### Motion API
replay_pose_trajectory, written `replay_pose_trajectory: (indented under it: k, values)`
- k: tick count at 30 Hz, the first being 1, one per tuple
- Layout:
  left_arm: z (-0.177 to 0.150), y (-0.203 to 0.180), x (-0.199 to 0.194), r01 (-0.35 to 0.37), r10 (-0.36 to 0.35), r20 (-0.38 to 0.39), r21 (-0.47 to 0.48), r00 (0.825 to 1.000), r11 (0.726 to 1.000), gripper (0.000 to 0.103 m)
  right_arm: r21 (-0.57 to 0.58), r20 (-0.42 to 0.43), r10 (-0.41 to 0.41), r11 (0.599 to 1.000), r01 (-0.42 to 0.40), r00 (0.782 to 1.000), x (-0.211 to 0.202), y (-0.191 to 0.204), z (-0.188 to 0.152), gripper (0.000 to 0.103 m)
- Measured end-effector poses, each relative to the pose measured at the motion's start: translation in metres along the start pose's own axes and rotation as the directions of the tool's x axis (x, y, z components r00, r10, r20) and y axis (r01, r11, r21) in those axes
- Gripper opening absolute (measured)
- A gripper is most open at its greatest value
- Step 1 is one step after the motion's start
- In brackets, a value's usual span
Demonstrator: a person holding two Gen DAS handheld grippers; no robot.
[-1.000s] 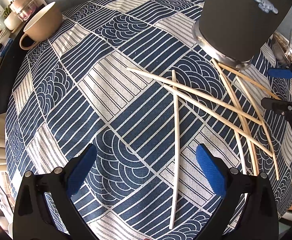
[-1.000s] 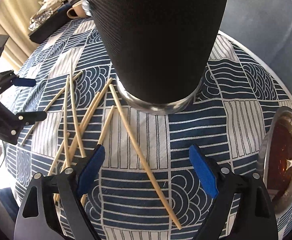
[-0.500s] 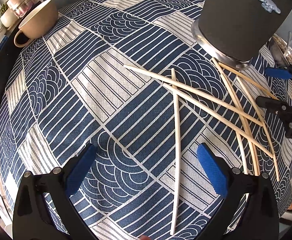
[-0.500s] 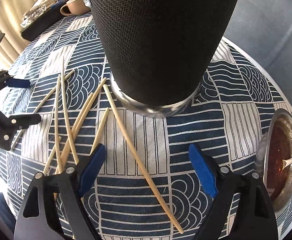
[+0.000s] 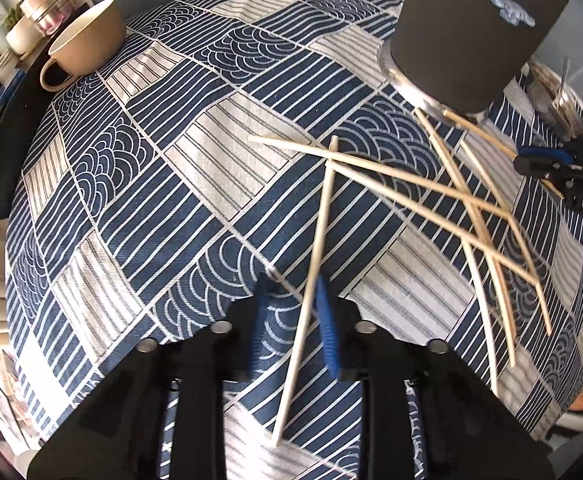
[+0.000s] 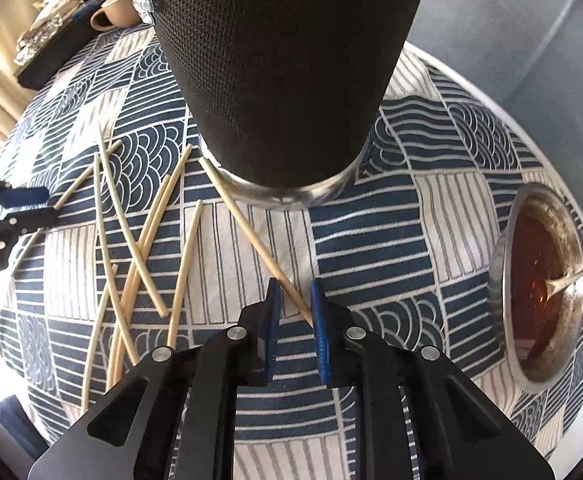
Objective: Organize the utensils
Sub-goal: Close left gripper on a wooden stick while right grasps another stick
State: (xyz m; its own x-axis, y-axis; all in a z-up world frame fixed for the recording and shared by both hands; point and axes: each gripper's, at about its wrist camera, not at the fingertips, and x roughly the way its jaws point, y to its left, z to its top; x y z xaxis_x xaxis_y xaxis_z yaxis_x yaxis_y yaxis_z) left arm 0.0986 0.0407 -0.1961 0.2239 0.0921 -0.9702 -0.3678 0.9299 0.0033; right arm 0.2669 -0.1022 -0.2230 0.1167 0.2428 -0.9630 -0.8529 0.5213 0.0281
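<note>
— How did the left gripper (image 5: 291, 320) stand?

— Low over the table, its blue pads (image 5: 326, 328) drawn in to a narrow gap, not quite together.

— And the right gripper (image 6: 294, 322)?

— Much the same: fingers pointed forward and down, pads (image 6: 318, 334) narrowed but a slit apart. From its camera the left one showed at the far left edge, side-on.

Both wrist cameras sit low and close over the patterned tablecloth (image 5: 139, 184), each looking forward along its 2 fingers, the left view toward the black holder (image 5: 467, 32) from farther off, the right view right up against it (image 6: 283, 72), sharing the scattered chopsticks (image 6: 131, 232).
</note>
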Motion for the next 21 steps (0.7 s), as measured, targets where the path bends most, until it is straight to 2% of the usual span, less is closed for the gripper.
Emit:
replay_pose_trajectory:
  k: [1,4,5,8,13,18,21]
  values:
    - [-0.001,0.001,-0.001,0.006,-0.006,-0.004,0.0,1.0,1.0,0.014,0.016,-0.007,0.021,1.0,-0.021,1.0,-0.001,-0.001,-0.001,0.013]
    - [-0.006,0.007,-0.003,0.022,-0.022,-0.017,-0.003,1.0,1.0,0.005,0.083,-0.017,0.096,0.992,-0.095,0.995,-0.003,-0.012,-0.009,0.011]
    - [-0.008,0.01,-0.003,0.04,-0.041,-0.022,-0.009,0.999,0.999,0.005,0.125,-0.014,0.152,0.981,-0.149,0.988,-0.005,-0.017,-0.013,0.01]
    - [-0.01,0.025,-0.005,0.063,-0.065,-0.032,-0.043,0.997,0.997,0.004,0.204,0.007,0.24,0.95,-0.236,0.971,-0.009,-0.025,-0.027,0.008]
    - [-0.02,0.047,-0.018,0.079,-0.081,-0.037,-0.058,0.996,0.995,0.004,0.272,0.065,0.302,0.912,-0.308,0.951,-0.023,-0.029,-0.046,0.006]
    - [-0.017,0.076,-0.047,0.098,-0.098,0.007,-0.08,0.995,0.992,0.004,0.312,0.132,0.332,0.881,-0.357,0.934,-0.047,-0.029,-0.056,0.005]
    - [-0.013,0.081,-0.064,0.1,-0.097,0.033,-0.086,0.995,0.991,0.004,0.339,0.172,0.35,0.857,-0.389,0.921,-0.059,-0.03,-0.057,0.005]
